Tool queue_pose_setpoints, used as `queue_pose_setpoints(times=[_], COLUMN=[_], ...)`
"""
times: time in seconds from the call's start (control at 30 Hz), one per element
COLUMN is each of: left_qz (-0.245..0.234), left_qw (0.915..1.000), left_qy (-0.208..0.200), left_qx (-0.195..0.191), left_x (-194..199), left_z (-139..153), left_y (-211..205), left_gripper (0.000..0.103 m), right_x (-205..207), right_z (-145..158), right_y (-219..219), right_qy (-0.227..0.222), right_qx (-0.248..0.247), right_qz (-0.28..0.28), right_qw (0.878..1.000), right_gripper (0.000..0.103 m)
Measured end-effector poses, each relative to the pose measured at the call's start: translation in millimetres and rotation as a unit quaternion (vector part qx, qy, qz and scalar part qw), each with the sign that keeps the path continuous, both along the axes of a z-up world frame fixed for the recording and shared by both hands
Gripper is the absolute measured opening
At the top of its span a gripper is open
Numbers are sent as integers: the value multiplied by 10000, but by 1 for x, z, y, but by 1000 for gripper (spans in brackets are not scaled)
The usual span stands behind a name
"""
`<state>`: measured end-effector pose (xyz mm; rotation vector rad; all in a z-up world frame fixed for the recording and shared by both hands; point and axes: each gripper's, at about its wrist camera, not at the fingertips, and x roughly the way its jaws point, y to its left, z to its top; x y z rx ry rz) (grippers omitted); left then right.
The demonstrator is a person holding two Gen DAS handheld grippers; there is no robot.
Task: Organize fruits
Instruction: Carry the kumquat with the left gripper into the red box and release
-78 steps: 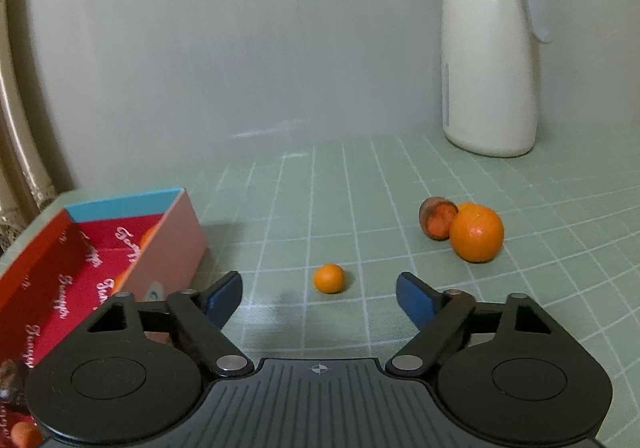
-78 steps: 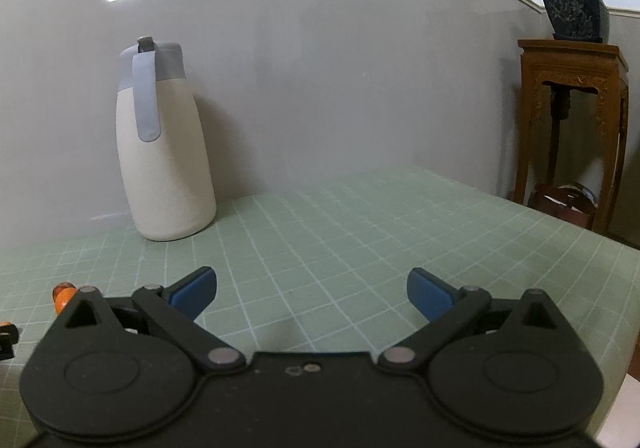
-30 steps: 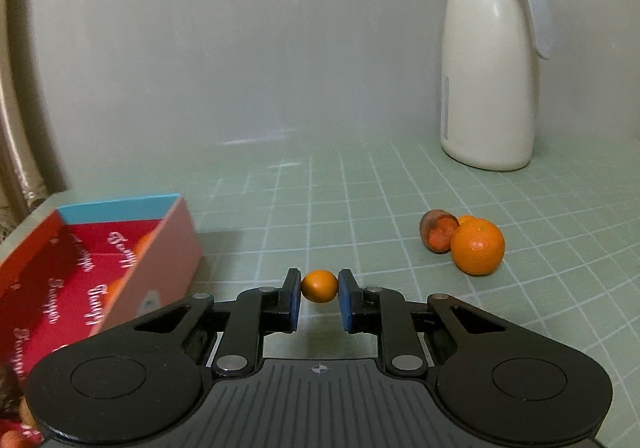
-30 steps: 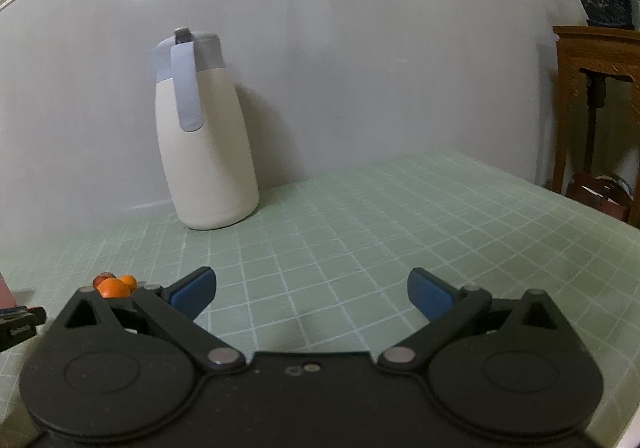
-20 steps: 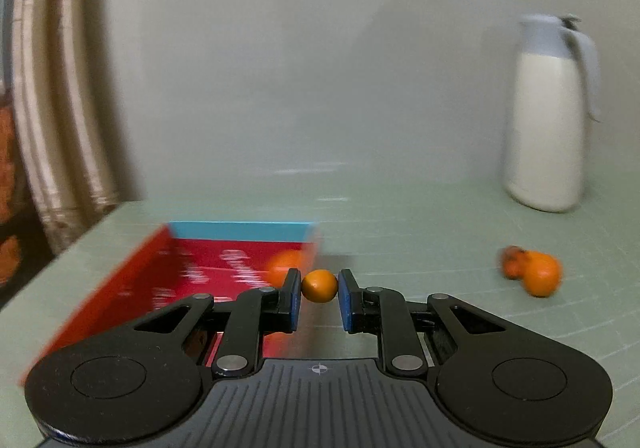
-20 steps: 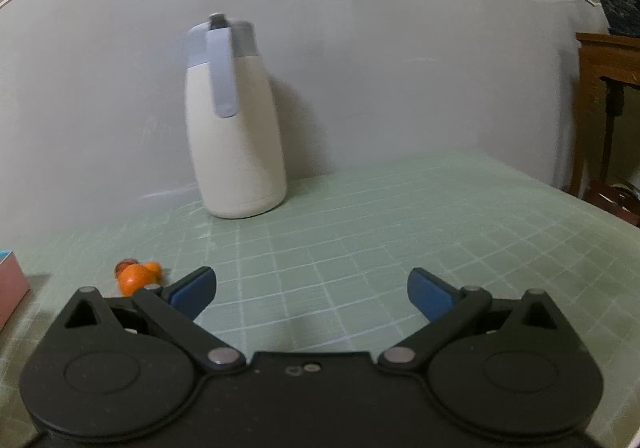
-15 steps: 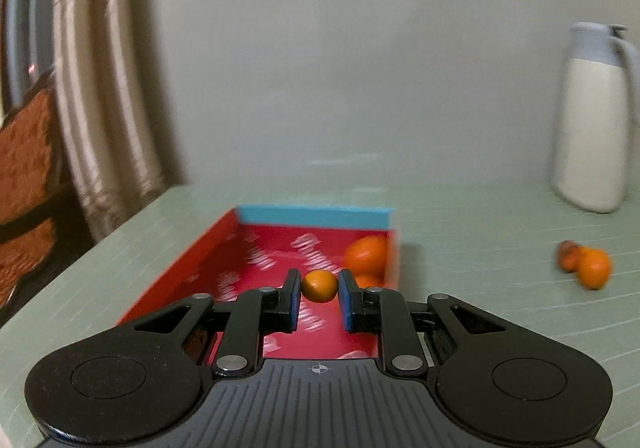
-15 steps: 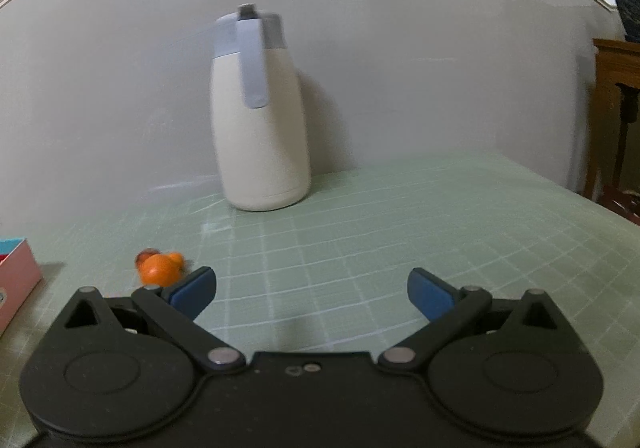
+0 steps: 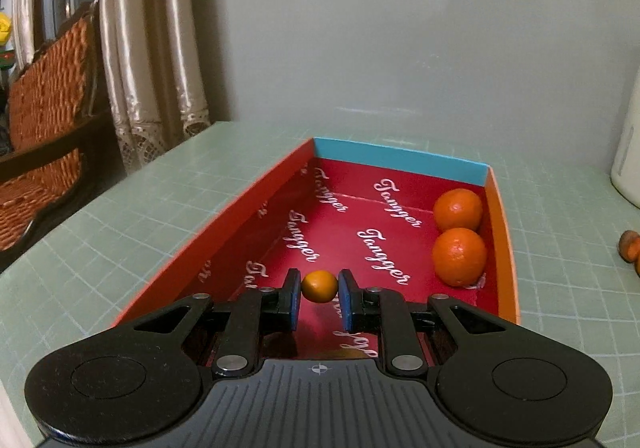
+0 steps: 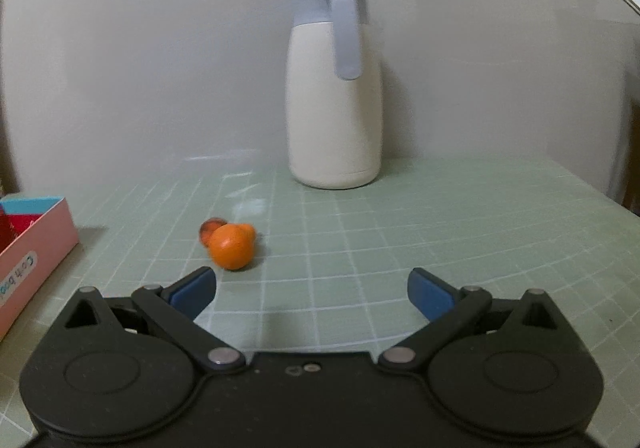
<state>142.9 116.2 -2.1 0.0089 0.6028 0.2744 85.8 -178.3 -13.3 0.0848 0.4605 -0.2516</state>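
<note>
My left gripper (image 9: 319, 298) is shut on a small orange kumquat (image 9: 319, 285) and holds it over the near part of the red box (image 9: 256, 208). Two oranges (image 9: 459, 256) lie in the box against its right wall. My right gripper (image 10: 312, 294) is open and empty above the green mat. An orange (image 10: 231, 246) lies on the mat ahead of its left finger, with a reddish-brown fruit (image 10: 210, 227) and another small orange fruit (image 10: 247, 231) touching it behind. The box's pink outer wall (image 10: 36, 260) shows at the left of the right wrist view.
A cream jug with a grey-blue lid (image 10: 335, 96) stands at the back by the wall. A wicker chair (image 9: 44, 128) and curtains (image 9: 148, 60) stand beyond the table's left edge. Loose fruit (image 9: 630, 246) shows at the right edge of the left wrist view.
My left gripper closed on the kumquat, lifted it and carried it left to above the red box. My right gripper has swung left, bringing the loose fruit into view.
</note>
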Motion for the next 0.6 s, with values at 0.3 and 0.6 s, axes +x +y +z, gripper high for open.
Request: queue_pose_setpoints(times=[0.3,0.6], left_qz=[34,168], left_qw=[9995,9988], left_qy=[-33,-447], left_qx=[-310,62], left_x=[-7,-33], left_z=[3,15], left_y=[7,6], left_gripper=[45,95], right_x=[8,26], right_z=[-1,1], right_y=[5,3], right_qy=[91,128], right_qx=[106,382], right_qz=[165,307], right_qw=[9998,9987], right_gripper=[102,102])
